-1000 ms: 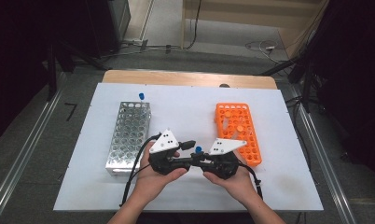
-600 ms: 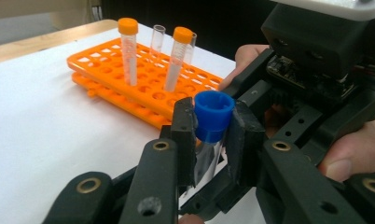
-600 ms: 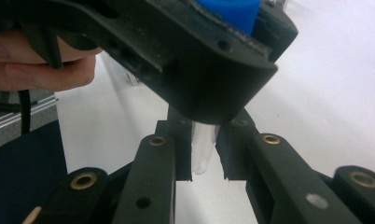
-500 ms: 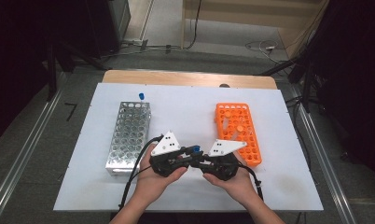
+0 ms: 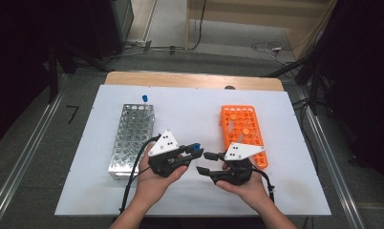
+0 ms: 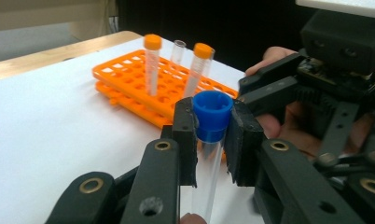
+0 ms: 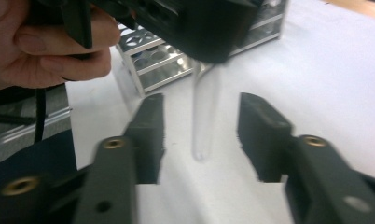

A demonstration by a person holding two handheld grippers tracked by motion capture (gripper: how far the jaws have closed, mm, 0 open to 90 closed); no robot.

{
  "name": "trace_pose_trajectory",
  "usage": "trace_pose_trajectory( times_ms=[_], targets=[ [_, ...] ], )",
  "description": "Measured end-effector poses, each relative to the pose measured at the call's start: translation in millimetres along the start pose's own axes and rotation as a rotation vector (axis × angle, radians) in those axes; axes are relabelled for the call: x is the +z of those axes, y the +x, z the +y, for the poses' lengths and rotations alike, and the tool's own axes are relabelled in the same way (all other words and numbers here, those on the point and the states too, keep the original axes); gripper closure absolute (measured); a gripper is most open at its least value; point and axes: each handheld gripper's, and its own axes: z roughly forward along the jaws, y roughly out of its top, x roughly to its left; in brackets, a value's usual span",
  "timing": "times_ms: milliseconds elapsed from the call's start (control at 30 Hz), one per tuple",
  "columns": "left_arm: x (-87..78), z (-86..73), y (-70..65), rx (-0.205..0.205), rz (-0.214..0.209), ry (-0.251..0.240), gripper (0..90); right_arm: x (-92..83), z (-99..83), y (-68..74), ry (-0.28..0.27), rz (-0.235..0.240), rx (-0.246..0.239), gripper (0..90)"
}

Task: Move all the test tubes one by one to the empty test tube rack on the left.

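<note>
Left gripper (image 6: 212,135) fingers (image 6: 185,140) clenched on clear tube (image 6: 206,177) just under its blue cap (image 6: 212,109); tube hangs upright above white table (image 5: 190,107). Right gripper (image 7: 202,135) fingers (image 7: 148,126) released, jaws just been opening, tube tip between them, not touched. Orange rack (image 5: 242,131) with two orange-capped tubes (image 6: 153,63) behind right hand. Metal rack (image 5: 130,138) beside left hand (image 5: 154,183).

place: lab | evidence: orange tube rack (image 5: 242,130), metal tube rack (image 5: 131,138), white bench (image 5: 190,109)
</note>
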Motion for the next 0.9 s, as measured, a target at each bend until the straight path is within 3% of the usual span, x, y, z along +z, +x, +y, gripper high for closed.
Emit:
trace_pose_trajectory(
  times_ms=[133, 267, 333, 500, 900],
  targets=[
    [-6.1, 3.6, 8.8, -0.007, 0.028, -0.014, 76.3, -10.4, -3.8, -5.0, -0.016, -0.018, 0.009, 26.5],
    [-12.1, 9.6, 16.8, 0.0, 0.052, -0.024, 76.3, -28.7, -11.3, -11.2, -0.039, -0.066, 0.015, 16.7],
    [-15.7, 12.0, 21.1, 0.002, 0.069, -0.031, 76.3, -39.8, -17.7, -17.7, -0.036, -0.087, 0.028, 7.6],
    [-23.3, 14.9, 35.1, -0.017, 0.098, -0.047, 76.3, -52.9, -27.1, -26.0, -0.049, -0.091, 0.055, 0.2],
    [-48.2, 28.6, 67.2, -0.04, 0.2, -0.095, 76.3, -88.5, -50.6, -40.2, -0.063, -0.155, 0.095, 0.0]
  ],
)
